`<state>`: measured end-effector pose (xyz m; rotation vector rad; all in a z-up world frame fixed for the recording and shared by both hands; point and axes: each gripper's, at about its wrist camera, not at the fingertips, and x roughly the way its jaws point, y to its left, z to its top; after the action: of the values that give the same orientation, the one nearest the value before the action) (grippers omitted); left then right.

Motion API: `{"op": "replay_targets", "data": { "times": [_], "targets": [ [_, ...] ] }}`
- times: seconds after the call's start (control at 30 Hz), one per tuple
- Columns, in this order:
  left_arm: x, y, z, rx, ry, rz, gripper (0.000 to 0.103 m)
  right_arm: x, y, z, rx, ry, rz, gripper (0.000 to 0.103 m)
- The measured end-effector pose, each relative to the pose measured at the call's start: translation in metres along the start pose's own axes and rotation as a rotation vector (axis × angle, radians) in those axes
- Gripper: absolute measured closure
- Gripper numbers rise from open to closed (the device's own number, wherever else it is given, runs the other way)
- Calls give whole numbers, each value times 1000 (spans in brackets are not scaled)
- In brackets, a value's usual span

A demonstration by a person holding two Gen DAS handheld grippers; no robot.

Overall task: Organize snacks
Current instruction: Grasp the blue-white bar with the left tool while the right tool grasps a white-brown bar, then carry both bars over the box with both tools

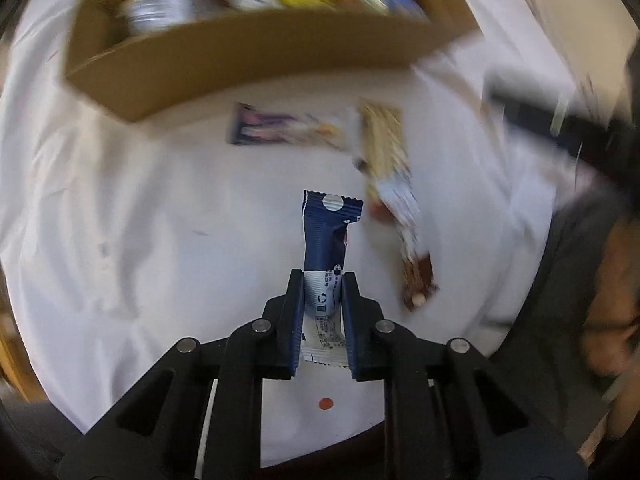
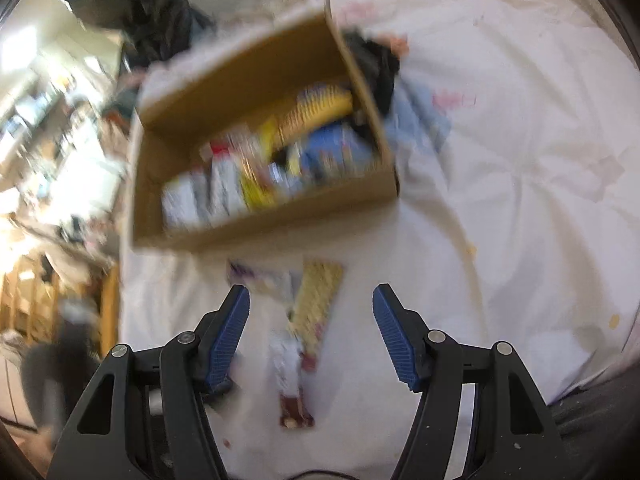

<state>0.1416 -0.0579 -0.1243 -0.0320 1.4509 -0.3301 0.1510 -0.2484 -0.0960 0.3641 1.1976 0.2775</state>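
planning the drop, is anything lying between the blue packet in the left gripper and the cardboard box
Yes: a purple snack packet lies on the white cloth between the blue packet, clamped in the left gripper, and the cardboard box. Lifting would clear it.

Right tongs (image 2: 311,296) open over snack bar (image 2: 308,320), cardboard box (image 2: 280,220) beyond.

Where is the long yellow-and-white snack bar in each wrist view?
Left wrist: the bar lies right of centre on the white cloth, slanting down to the right, beside the blue packet in the left gripper.
Right wrist: the bar lies low and central, ahead of the open right gripper.
Shared landmark: the cardboard box of snacks.
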Motion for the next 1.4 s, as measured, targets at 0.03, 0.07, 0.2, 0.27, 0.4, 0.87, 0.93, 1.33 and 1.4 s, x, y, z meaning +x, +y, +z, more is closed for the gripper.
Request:
{"op": "replay_targets", "data": {
  "times": [0.03,0.07,0.2,0.27,0.4,0.87,0.93,1.33,1.4],
  "targets": [
    [-5,8,0,-38,-22,19,88,11,3,-3,-17,55,-1,35],
    [-7,13,0,-61,-39,31,88,20,7,-7,-36,106,2,36],
    [-13,27,-2,-143,-72,46,88,62,32,-29,-165,301,-45,38],
    [-15,28,-1,-154,-80,56,88,77,42,-39,-229,361,-86,58],
    [-21,37,-2,-168,-91,63,88,69,49,-44,-296,325,-127,87],
    [-47,45,1,-156,-227,123,88,14,49,-27,-256,135,104,87],
    [-50,48,3,-176,-234,114,88,8,47,-22,-248,114,121,87],
    [-107,52,33,-190,-424,149,88,-36,37,16,-170,-77,244,87],
    [-117,55,45,-188,-451,155,88,-42,31,27,-145,-121,255,87]
  ]
}}
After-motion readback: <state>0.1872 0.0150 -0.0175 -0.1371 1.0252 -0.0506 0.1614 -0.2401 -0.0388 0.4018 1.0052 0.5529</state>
